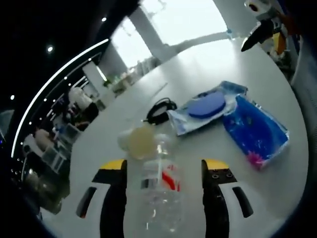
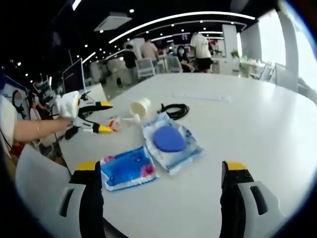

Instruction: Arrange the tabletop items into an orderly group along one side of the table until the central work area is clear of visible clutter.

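The clear plastic bottle [image 1: 161,191] lies on its side between the spread jaws of the left gripper [image 1: 163,198], not pinched yet, and it looks empty. Near it on the white table [image 2: 247,124] sit a pale cup [image 2: 140,106], a black cable [image 2: 174,110], a blue pad packet [image 2: 171,141] and a flowery blue packet [image 2: 128,168] toward the near edge. The right gripper [image 2: 161,198] is spread wide and holds nothing, so I think the tidying has barely begun.

**Hidden, cropped and unclear items**

Left gripper view: the clear plastic bottle with red label [image 1: 158,191] is cut off by the lower edge; contact with the jaws cannot be confirmed. Label print is too blurred to read.

Right gripper view: the left gripper [image 2: 101,118] hides most of the bottle. Background people are too small to resolve.
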`<state>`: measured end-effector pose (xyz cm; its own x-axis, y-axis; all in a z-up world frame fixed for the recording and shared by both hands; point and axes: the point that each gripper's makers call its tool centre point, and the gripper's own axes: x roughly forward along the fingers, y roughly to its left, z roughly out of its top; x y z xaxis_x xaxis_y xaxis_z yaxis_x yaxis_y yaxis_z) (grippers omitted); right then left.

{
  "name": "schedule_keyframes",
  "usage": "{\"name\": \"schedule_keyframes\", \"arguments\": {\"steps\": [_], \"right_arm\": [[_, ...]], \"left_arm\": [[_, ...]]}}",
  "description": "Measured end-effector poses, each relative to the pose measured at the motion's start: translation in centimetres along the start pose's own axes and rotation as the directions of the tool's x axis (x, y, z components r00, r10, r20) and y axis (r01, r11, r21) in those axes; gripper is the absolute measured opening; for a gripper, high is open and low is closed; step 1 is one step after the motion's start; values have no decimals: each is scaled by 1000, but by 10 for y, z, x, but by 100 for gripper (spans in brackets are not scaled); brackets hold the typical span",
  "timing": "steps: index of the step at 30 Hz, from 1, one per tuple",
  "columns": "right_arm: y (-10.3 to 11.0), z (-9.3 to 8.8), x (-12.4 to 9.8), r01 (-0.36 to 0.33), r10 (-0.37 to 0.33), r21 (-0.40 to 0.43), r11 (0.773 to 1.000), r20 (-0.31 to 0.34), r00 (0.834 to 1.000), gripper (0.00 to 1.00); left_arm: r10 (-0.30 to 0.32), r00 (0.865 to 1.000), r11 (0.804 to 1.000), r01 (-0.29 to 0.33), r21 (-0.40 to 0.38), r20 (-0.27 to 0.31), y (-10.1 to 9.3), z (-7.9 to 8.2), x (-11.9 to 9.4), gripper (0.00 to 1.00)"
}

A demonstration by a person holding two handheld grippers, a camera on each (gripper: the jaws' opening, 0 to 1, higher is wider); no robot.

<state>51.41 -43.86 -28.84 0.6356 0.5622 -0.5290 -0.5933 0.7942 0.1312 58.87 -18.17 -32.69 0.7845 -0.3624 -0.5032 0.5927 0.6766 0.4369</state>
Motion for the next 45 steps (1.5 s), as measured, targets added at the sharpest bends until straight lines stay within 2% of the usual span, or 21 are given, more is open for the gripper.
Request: {"name": "schedule_keyframes", "arguments": {"steps": [3, 10, 15, 17, 23, 30, 35, 38, 42, 45], "right_arm": [[1, -2, 0, -2, 2, 1, 1000, -8, 1000, 99], [0, -4, 0, 6, -6, -2, 1000, -17, 1000, 99], [-2, -8, 0, 14, -15, -8, 1000, -34, 999, 99], [-2, -8, 0, 16, -17, -10, 1000, -34, 999, 99], [-3, -7, -1, 19, -19, -6, 1000, -32, 999, 99], [-4, -10, -1, 23, -23, -5, 1000, -41, 999, 99], [-6, -10, -1, 24, -24, -4, 1000, -43, 999, 99], [-6, -11, -1, 24, -24, 0, 1000, -47, 999, 99], [-6, -11, 0, 22, -22, 2, 1000, -50, 999, 99], [-6, -11, 0, 23, -22, 3, 1000, -49, 999, 99]], "left_arm": [[-18, 1000, 1000, 18, -22, -16, -1, -3, 4, 72], [-10, 998, 999, 7, -41, -65, 4, -12, 11, 82], [-20, 995, 999, 15, -44, -101, 4, -17, 17, 96], [-26, 993, 999, 20, -51, -111, 4, -18, 19, 99], [-41, 987, 999, 36, -39, -153, 9, -18, 23, 99], [-73, 974, 996, 59, -72, -213, 11, -23, 29, 99], [-117, 956, 989, 86, -122, -270, 13, -30, 33, 98], [-143, 945, 982, 99, -159, -295, 13, -33, 34, 93], [-143, 932, 984, 97, -151, -333, 17, -37, 36, 89], [-162, 926, 979, 108, -172, -341, 15, -36, 38, 83]]}}
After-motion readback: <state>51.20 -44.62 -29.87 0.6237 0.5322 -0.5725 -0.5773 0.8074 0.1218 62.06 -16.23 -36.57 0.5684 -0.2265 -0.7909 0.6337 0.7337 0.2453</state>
